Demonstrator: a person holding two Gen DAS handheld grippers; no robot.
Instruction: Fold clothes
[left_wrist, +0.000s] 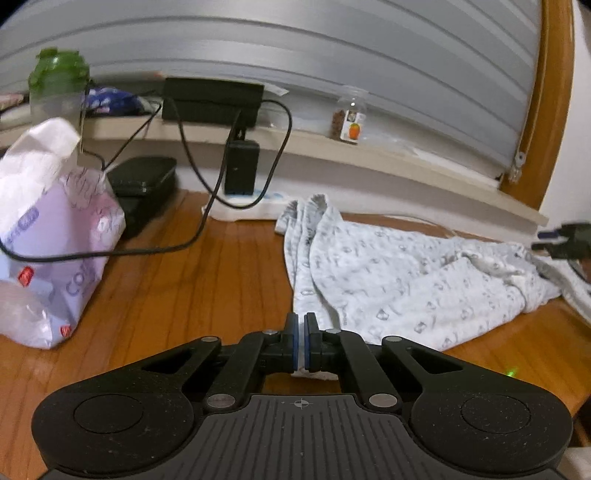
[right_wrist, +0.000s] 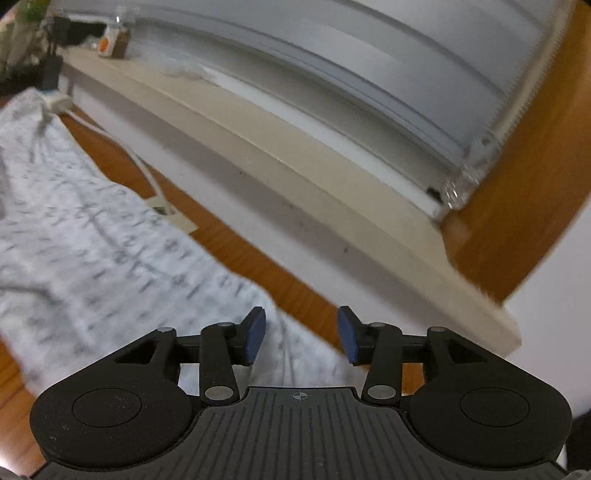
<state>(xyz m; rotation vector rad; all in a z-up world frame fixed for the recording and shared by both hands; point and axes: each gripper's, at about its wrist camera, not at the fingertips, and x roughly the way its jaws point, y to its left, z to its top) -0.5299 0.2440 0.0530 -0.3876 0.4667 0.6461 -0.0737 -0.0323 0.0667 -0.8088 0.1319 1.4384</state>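
Observation:
A white garment with a small grey print (left_wrist: 388, 280) lies spread and rumpled on the wooden table (left_wrist: 203, 277). My left gripper (left_wrist: 301, 325) is shut on the garment's near edge, and white cloth shows between its blue pads. At the far right of the left wrist view, my right gripper (left_wrist: 554, 240) appears blurred over the garment's other end. In its own view my right gripper (right_wrist: 301, 336) stands open above the garment (right_wrist: 92, 229), whose edge lies under the gap between its fingers. Neither pad presses on the cloth.
A purple-and-white plastic pack (left_wrist: 55, 236) stands at the left, a black case (left_wrist: 144, 184) behind it. Black cables and an adapter (left_wrist: 242, 166) hang over a white power strip (left_wrist: 251, 206). On the window ledge (right_wrist: 295, 155) stand a green-lidded bottle (left_wrist: 59, 85) and a small jar (left_wrist: 351, 118).

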